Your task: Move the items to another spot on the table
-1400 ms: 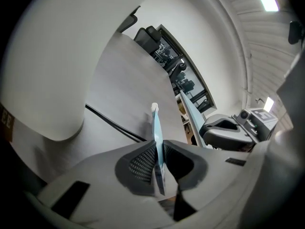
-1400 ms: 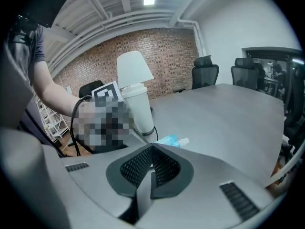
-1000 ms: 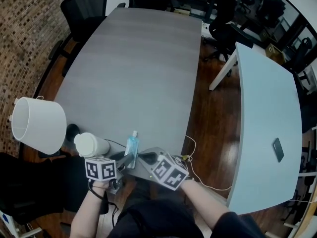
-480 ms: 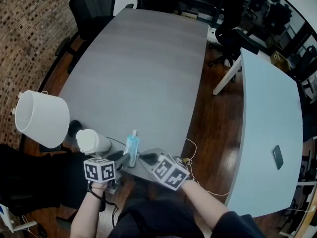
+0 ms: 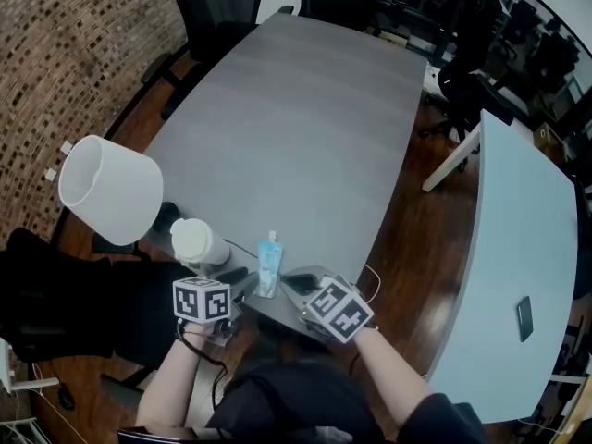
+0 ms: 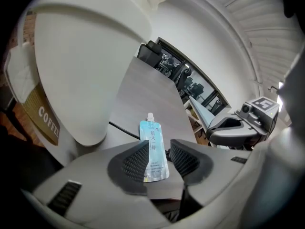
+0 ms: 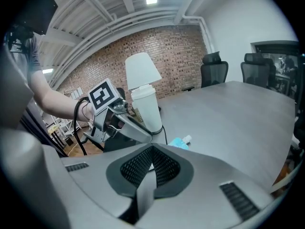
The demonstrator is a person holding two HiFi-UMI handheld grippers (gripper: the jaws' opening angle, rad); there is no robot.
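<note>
My right gripper (image 7: pixel 151 151) has its jaws pressed together, with nothing between them. Just beyond them a blue pouch (image 7: pixel 179 142) lies flat on the grey table (image 7: pixel 238 113), its white cap pointing right. Left of the pouch a white cup (image 7: pixel 146 107) stands upright, and a black cable (image 7: pixel 165 133) runs past its base. The left gripper (image 7: pixel 143 131) reaches in from the left, its marker cube (image 7: pixel 104 95) just right of a bare forearm (image 7: pixel 57 101). Behind the cup rises a white lampshade (image 7: pixel 141 69). Far off I see a brick wall (image 7: pixel 162 44) and two black chairs (image 7: pixel 213 66).
</note>
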